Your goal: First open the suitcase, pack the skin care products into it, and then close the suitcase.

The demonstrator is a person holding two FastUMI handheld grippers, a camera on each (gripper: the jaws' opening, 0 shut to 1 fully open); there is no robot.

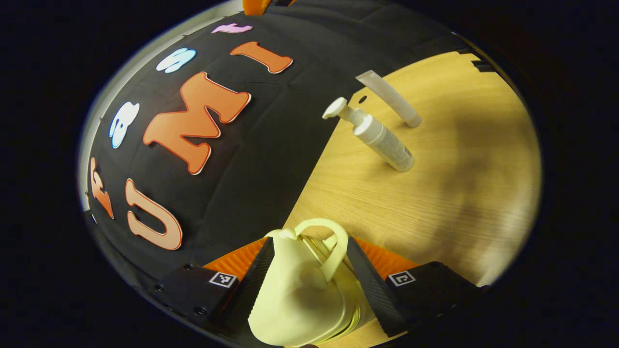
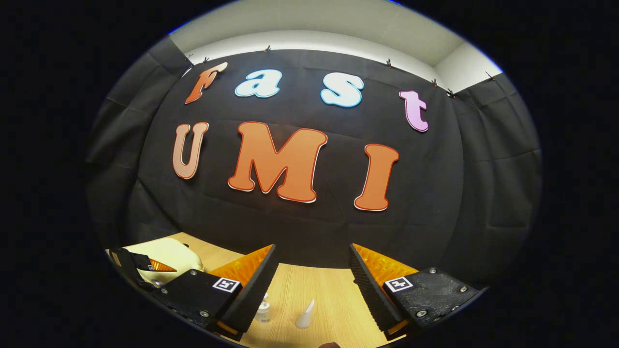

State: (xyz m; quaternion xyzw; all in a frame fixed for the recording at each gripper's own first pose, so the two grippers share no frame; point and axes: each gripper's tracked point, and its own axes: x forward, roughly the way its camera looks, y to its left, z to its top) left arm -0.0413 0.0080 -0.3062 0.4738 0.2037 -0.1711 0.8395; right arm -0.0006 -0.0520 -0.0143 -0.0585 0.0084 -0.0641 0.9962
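A small pale yellow suitcase (image 1: 300,295) with a loop handle sits between the fingers of my left gripper (image 1: 309,241), which press on both its sides. Beyond it on the wooden table (image 1: 435,208) stand a white pump bottle (image 1: 382,137) and a slim white tube (image 1: 391,98), both apart from the case. In the right gripper view, my right gripper (image 2: 312,249) hangs open above the table with nothing between its fingers. Below it are a small bottle (image 2: 263,310), partly behind the left finger, and a white tube (image 2: 305,314). The suitcase (image 2: 167,256) lies at the lower left, the other gripper (image 2: 133,263) on it.
The black cloth wall (image 1: 271,159) rises right behind the table's back edge. Bare wooden tabletop (image 2: 333,309) stretches around the two skin care items.
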